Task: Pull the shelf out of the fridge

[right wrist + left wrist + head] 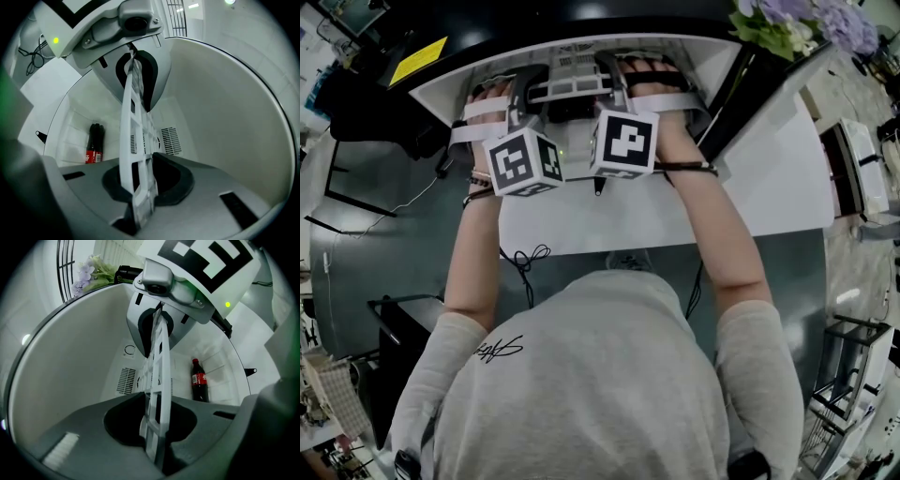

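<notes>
The left tongs and right tongs are each clamped on the front edge of the white shelf, which sits inside the fridge. With the grip made, the next move is likely an even, level pull by both hands.

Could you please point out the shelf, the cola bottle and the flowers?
shelf [166, 380]: left gripper view, white grid bar.
cola bottle [198, 379]: left gripper view, red label.
flowers [825, 17]: head view, purple blossoms.

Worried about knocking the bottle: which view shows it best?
Left gripper view: the bottle stands clear, label facing, right of the shelf. Right gripper view shows it smaller and darker. Head view hides it.
</notes>
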